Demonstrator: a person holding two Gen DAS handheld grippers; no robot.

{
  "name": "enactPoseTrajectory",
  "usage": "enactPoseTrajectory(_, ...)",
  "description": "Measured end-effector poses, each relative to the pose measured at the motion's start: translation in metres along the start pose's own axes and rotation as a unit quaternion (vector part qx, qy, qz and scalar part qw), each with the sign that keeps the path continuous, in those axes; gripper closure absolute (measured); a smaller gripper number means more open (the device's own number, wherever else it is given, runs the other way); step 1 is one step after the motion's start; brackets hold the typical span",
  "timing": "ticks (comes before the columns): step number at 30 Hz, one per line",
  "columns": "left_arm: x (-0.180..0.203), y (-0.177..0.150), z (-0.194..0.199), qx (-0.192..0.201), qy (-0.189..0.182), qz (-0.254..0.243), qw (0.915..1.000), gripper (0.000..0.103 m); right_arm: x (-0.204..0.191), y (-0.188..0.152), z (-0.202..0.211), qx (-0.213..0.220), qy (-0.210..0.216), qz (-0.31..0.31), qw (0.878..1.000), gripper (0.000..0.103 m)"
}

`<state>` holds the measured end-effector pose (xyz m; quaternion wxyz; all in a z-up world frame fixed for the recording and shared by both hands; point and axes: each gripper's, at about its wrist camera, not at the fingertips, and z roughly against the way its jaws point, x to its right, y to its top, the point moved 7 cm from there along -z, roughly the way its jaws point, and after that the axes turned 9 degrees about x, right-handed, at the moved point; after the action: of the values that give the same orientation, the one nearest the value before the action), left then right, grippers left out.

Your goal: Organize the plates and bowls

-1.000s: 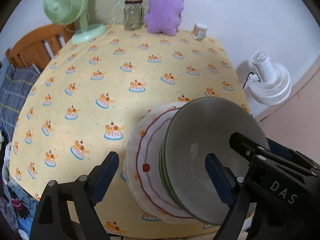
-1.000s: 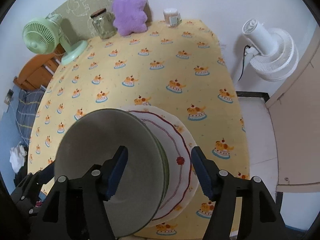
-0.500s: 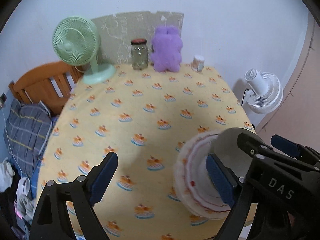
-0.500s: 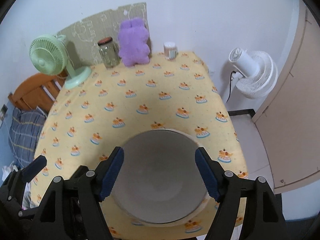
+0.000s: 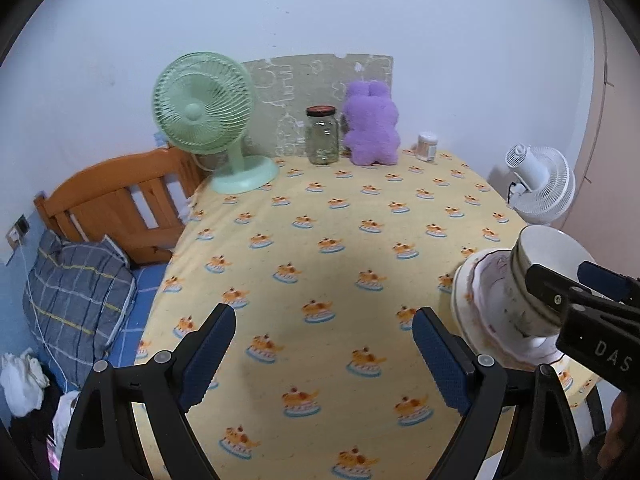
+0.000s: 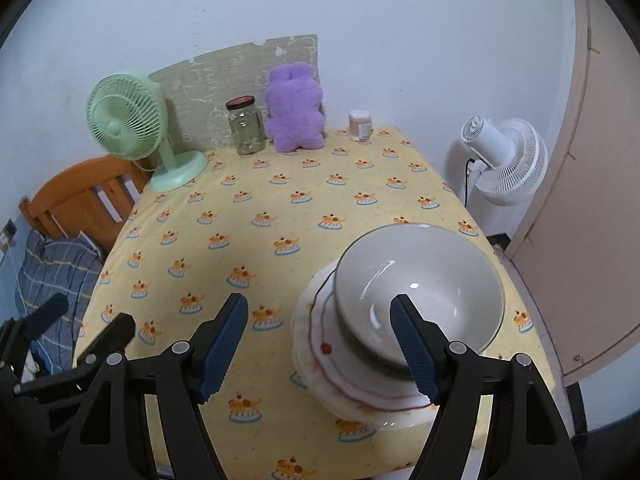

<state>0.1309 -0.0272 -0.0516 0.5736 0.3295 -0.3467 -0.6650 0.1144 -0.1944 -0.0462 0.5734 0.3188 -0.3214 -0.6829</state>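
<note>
A stack of dishes stands at the near right corner of the table. A grey-white bowl [image 6: 418, 280] sits on top of white plates with a red wavy rim [image 6: 320, 344]. The stack also shows in the left wrist view [image 5: 500, 304], partly hidden by the right gripper's body. My right gripper [image 6: 320, 344] is open and empty, raised above and in front of the stack, its right finger over the bowl's near rim. My left gripper [image 5: 324, 356] is open and empty above the bare cloth, left of the stack.
The table wears a yellow cloth with cake prints [image 6: 280, 200]. At its far edge stand a green fan [image 6: 132, 128], a glass jar [image 6: 245, 126], a purple plush [image 6: 295, 108] and a small cup [image 6: 359, 125]. A white floor fan [image 6: 504, 160] is right; a wooden bed frame [image 5: 116, 200] left.
Both grippers have pulled back and risen from the stack, which now looks smaller and farther. The stack has stayed on the table, and both grippers remain open.
</note>
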Motion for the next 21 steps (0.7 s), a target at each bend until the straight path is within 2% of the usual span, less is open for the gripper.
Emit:
enactPoseTrajectory(3,-0.009,-0.013,0.006,0.006,-0.001,0.019,0.9998,0.01,-0.009,-0.011,0.006,0.013,0.008,0.012,1.0,0.026)
enactPoseTrajectory(11,-0.013,-0.033,0.028,0.026,0.003,0.032,0.9992,0.007,-0.018,-0.037,0.025,0.032,0.009,0.02,0.999,0.023)
enactPoseTrajectory(21,-0.018,-0.04,0.05,0.051,0.008,0.037,0.998,0.002,-0.018,-0.044,0.047,0.063,0.007,0.013,0.998,0.021)
